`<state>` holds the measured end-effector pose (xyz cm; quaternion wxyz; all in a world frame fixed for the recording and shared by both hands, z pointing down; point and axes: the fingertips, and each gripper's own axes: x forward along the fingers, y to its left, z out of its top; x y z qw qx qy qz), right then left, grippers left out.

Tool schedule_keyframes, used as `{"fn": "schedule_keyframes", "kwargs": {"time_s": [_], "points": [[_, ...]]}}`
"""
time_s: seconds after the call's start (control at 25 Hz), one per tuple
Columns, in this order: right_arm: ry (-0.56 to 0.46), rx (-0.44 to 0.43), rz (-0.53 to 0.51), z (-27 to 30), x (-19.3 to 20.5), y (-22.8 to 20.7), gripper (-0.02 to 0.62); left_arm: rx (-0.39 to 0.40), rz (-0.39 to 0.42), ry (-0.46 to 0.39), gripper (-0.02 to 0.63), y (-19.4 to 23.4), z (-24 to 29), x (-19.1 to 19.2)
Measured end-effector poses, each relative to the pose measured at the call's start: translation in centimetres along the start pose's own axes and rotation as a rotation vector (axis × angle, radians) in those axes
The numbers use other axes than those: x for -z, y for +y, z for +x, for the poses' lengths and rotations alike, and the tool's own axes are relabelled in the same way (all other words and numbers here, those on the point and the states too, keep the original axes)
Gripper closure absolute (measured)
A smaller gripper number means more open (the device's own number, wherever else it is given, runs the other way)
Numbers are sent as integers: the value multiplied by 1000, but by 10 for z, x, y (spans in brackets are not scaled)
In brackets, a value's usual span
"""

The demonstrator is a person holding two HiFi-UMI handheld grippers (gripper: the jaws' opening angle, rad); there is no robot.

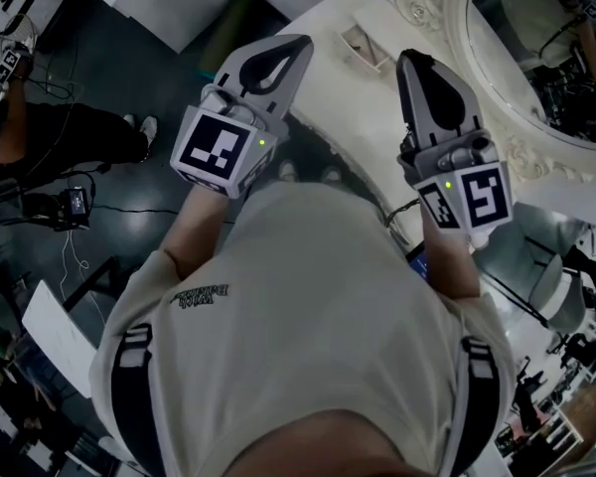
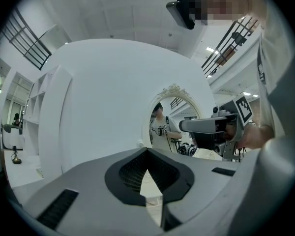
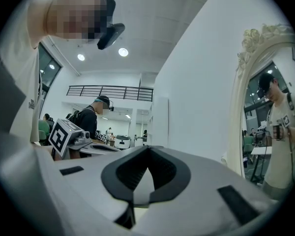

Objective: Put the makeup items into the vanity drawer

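While each is shut empty, left gripper (image 1: 302, 44) and right gripper (image 1: 409, 60) hang apart above the vanity (image 1: 353, 107) edge.

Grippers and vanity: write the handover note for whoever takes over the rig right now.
Left gripper: shut, nothing between its jaws, pointed at the vanity.
Right gripper: shut, also empty, alongside the left.
Things: the white vanity and its ornate mirror are straight ahead. A small tray-like thing sits on the top, contents unclear. No makeup items or drawer can be made out.
Done: nothing that shows.
Left: find the items, open the drawer, put them in.
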<state>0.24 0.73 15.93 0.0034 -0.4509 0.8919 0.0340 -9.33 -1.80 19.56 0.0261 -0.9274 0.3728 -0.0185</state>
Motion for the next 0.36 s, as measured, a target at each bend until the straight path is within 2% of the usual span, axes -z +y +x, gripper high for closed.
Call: {"fn": "schedule_keyframes", "kwargs": {"time_s": [0.36], "points": [[2,-3,-9,2,-6,5,597,7,7,10,592,-1,-5,-7]]}}
